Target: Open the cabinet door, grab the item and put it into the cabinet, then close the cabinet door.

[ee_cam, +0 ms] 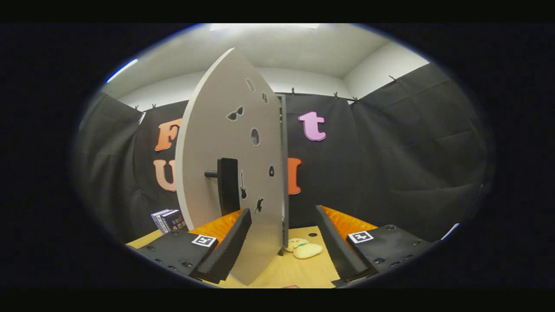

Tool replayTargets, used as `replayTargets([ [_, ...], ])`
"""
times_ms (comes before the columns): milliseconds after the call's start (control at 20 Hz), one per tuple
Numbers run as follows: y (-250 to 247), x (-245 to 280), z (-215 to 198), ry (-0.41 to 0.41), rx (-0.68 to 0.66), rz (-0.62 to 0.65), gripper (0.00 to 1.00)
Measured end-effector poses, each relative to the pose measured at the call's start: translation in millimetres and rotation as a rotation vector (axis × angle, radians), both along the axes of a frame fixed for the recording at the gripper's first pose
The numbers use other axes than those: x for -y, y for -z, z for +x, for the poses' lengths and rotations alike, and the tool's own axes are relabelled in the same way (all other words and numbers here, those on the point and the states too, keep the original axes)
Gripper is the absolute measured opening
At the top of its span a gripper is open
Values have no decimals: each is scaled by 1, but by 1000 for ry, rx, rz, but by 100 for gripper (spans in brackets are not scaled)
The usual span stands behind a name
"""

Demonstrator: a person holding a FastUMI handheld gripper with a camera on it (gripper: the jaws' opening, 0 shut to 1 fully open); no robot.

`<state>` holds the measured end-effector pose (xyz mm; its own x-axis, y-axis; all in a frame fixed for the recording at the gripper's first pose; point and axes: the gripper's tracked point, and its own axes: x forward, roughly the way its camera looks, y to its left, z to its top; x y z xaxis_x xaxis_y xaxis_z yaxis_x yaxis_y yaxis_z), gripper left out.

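The cabinet door (230, 143) stands swung out, almost edge-on to the gripper (284, 242), a tall pale panel dotted with small dark stickers. Its black handle (227, 185) juts from the face on a short stem, just above the gripper's left finger (225, 247). The fingers are spread wide apart and hold nothing; the door's lower edge comes down between them, closer to the left one, though I cannot tell whether that finger touches the panel.

The item, a small cream soft toy (305, 248), lies on the wooden table (295, 271) just past the door's hinge edge, ahead of the gripper and nearer its right finger (336, 242). Its long axis runs roughly across the line of the fingers, sloping a little away from the door. The toy sits so near the foot of the door that the two may be touching.

From where things lie, the door looks open enough, so the grab seems to be the step in hand. That move calls for shifting the gripper away from the door, toward the toy, then down over it. The door is what stands in the way: its edge sits inside the open span and could be knocked.

On the far side of the door from the toy, some books (168, 220) stand on the table, well apart from all this.
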<state>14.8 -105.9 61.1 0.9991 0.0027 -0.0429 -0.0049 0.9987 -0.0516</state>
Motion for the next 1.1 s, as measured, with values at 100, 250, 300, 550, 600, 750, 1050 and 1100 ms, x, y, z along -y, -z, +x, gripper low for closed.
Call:
replayTargets([
  [100,4,-26,11,-50,-5,5,95],
  [250,10,-62,27,-119,-14,6,95],
  [300,9,-75,33,-140,-12,12,95],
  [550,0,-128,49,-234,13,8,96],
  [600,1,-135,52,-243,13,8,96],
  [750,12,-148,60,-264,-19,20,96],
  [1050,43,-172,98,-271,-92,56,96],
  [1100,48,-175,102,-275,-100,65,96],
])
